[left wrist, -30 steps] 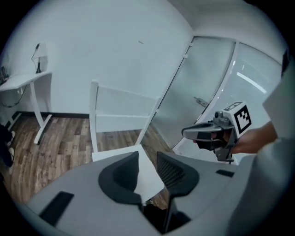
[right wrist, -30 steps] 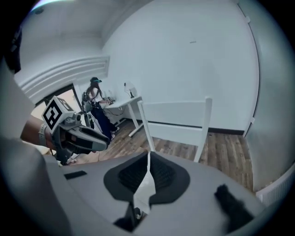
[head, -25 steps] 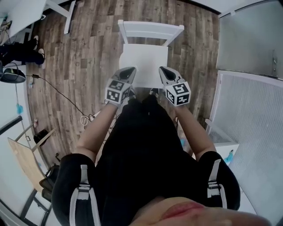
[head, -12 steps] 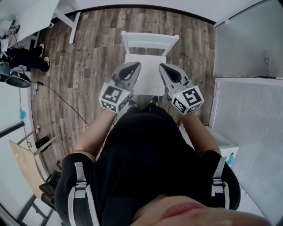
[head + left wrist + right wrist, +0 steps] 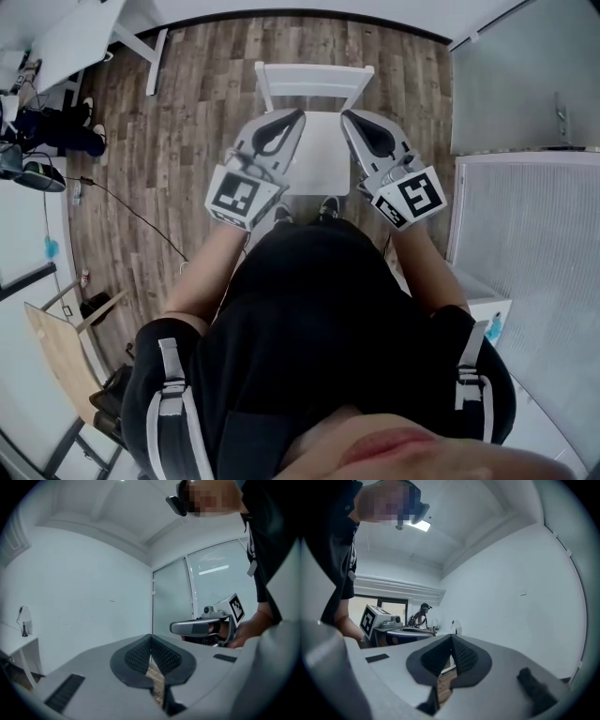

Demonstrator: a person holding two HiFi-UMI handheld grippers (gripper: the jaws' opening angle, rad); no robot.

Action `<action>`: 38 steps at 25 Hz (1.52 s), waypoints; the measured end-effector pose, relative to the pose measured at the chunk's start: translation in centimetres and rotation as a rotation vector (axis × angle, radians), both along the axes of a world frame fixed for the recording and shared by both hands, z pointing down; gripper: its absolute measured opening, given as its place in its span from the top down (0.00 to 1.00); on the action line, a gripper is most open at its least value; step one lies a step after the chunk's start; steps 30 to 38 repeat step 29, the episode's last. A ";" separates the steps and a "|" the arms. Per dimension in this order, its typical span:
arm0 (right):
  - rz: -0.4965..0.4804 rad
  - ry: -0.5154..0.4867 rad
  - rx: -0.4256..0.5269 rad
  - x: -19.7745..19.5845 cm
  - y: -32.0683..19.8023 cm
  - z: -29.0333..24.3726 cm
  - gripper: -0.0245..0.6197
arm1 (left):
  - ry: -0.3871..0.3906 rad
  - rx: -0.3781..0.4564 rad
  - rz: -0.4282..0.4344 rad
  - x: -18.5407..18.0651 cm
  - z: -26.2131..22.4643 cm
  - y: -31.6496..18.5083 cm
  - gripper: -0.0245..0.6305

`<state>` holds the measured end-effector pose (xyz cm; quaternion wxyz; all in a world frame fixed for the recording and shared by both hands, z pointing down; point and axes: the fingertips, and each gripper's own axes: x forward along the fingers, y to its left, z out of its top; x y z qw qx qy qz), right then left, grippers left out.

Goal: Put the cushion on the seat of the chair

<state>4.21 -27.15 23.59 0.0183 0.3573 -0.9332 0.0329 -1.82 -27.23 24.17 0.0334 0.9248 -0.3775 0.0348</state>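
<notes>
In the head view the white chair [image 5: 314,77] stands at 12 o'clock from the person, with its backrest on the far side and its seat toward them. The seat shows as a flat white square, and I cannot tell whether that surface is the cushion or the bare seat. The left gripper [image 5: 296,113] and the right gripper [image 5: 346,114] are held side by side above the seat, apart from each other. The left one points toward 1 o'clock and the right one toward 11. Each gripper's own view shows its two dark ribbed pads pressed together at the tip with nothing between them. Only a sliver of the wooden floor [image 5: 187,122] is visible through the gap lower down behind the pads. The person's shoes [image 5: 281,215] sit just at the near edge of the chair, at 6 o'clock from the seat. A white table [image 5: 80,37] is at 10 o'clock in the head view. A dark cable [image 5: 122,202] runs over the floor at 9 o'clock, and a pale wooden board [image 5: 52,342] shows at 8 o'clock.
</notes>
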 end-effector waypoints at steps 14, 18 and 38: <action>-0.010 0.018 0.031 0.1 1.2 0.2 0.94 | -0.015 0.016 0.013 1.0 -0.2 0.8 0.95; -0.011 0.019 0.029 0.0 1.4 0.3 0.94 | -0.010 0.015 0.014 1.0 -0.2 0.8 0.95; -0.015 0.015 0.028 0.1 1.7 0.7 0.94 | -0.001 0.003 0.015 1.3 0.3 1.2 0.95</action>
